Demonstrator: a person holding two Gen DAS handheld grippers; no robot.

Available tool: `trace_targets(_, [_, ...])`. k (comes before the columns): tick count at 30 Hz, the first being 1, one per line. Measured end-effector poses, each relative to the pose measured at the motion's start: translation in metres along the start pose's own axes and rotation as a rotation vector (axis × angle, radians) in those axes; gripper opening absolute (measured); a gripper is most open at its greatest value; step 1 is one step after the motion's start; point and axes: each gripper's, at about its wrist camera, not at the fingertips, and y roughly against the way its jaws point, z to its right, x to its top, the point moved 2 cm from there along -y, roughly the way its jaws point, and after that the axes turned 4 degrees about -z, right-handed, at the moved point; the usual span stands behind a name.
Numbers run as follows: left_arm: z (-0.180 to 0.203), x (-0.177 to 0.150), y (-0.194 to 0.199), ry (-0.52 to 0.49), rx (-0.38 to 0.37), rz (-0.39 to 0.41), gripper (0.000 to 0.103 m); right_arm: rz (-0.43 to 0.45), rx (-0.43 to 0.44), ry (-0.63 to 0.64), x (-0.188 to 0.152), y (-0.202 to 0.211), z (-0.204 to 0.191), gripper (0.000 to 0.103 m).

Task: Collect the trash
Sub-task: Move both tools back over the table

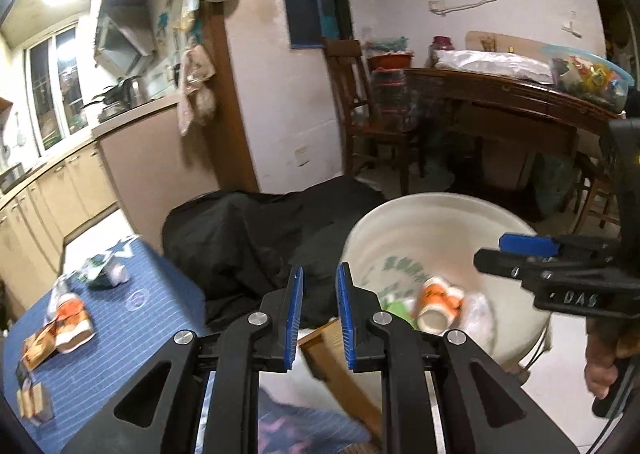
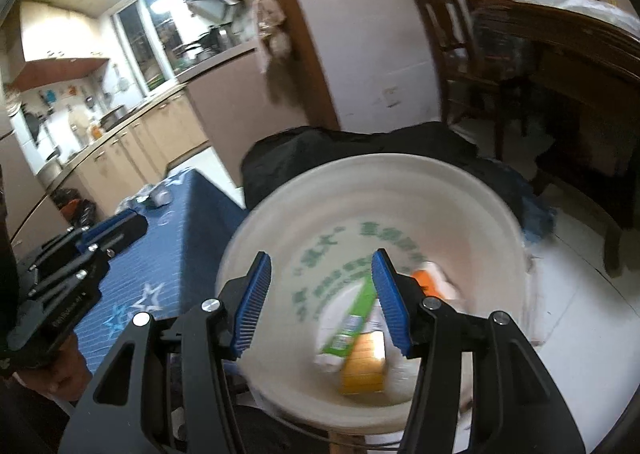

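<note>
A white bucket (image 1: 440, 221) with green lettering stands beside the blue table (image 1: 120, 334). It holds an orange-and-white cup (image 1: 438, 304), a green box (image 2: 354, 318) and a yellow box (image 2: 366, 364). My left gripper (image 1: 319, 314) is open and empty, over the gap between table and bucket. My right gripper (image 2: 322, 304) is open and empty above the bucket (image 2: 280, 221); it also shows in the left wrist view (image 1: 516, 254). On the table lie an orange crumpled cup (image 1: 72, 324), a green-white wrapper (image 1: 102, 272) and small packets (image 1: 36, 350).
A black cloth (image 1: 256, 238) drapes behind the table and bucket. Kitchen cabinets (image 1: 60, 189) run along the left. A wooden chair (image 1: 368, 109) and a dark wooden table (image 1: 500, 101) with a plastic bowl of items stand at the back right.
</note>
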Motion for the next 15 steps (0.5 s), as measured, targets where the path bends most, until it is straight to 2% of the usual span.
trace_targets(6, [-0.063, -0.038, 0.019, 0.098, 0.082, -0.045, 0.019, -0.049, 0.096, 0.109, -0.005, -0.028, -0.060, 0.051])
trace_targets(15, [-0.178, -0.121, 0.045, 0.313, 0.276, -0.162, 0.019, -0.155, 0.199, 0.244, -0.013, -0.085, -0.154, 0.050])
